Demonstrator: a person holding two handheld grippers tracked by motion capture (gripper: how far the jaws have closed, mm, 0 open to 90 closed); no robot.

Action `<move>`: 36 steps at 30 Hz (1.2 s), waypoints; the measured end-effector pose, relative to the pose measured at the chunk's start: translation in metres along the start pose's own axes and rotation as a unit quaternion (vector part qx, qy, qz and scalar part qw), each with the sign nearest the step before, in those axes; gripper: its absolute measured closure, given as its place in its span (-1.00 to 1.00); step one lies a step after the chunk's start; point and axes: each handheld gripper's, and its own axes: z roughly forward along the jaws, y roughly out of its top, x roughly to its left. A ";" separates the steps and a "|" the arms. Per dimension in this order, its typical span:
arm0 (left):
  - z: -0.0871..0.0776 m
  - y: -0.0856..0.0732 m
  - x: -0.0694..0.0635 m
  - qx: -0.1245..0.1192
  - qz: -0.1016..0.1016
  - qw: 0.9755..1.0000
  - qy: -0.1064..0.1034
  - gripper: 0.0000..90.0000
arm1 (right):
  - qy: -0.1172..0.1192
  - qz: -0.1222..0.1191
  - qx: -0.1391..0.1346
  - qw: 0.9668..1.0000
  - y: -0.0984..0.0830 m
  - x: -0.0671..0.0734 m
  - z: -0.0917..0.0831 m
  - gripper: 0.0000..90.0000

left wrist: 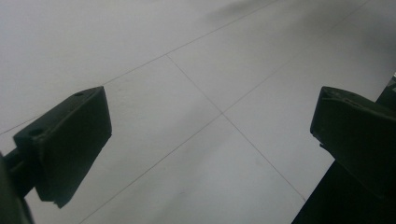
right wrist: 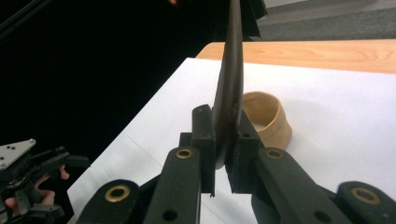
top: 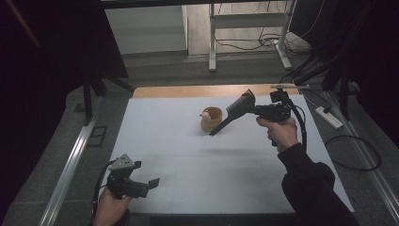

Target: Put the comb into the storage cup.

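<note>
Taking the small tan bowl [top: 211, 118] on the white table sheet [top: 197, 179] as the landmark, the scene is laid out from the near edge outward.

Nearest the person, well short of the bowl and off to its left, the left gripper [top: 151, 182] is held low over the sheet. In the left gripper view its jaws are seen standing wide apart with nothing but bare sheet [left wrist: 196, 93] between them, so no part in the work is being taken by it.

Farther out, just to the right of the bowl and raised above it, the right gripper [top: 254, 109] is held in the right hand [top: 278, 131]. In the right gripper view its jaws are seen clamped together on the thin edge of a dark spatula [right wrist: 229, 88], which is pinched between the pads. In the high view the spatula [top: 233, 114] is seen slanting down toward the bowl, its narrow end close against the bowl's right side; whether it touches the rim cannot be told.

Inside the bowl a small pale object [top: 205, 114] is visible near the left wall; what it is cannot be made out.

As a judgement, the picking up of the spatula is done and the tool has been brought to the bowl. What appears left is the work at the bowl itself, perhaps scooping or stirring its contents, which is not yet seen to be under way.

Beyond the bowl, a strip of bare wooden tabletop [top: 188, 91] is exposed past the sheet's far edge.
</note>
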 end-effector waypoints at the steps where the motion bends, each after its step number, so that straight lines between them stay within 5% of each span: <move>1: 0.000 0.000 0.000 0.001 0.001 1.000 0.000 -1.00 | -0.001 -0.001 -0.002 1.000 0.002 -0.001 -0.001 0.86; 36: 0.002 0.001 -0.002 0.013 0.013 1.000 -0.004 -1.00 | -0.040 0.006 -0.033 0.999 0.036 -0.013 0.002 0.86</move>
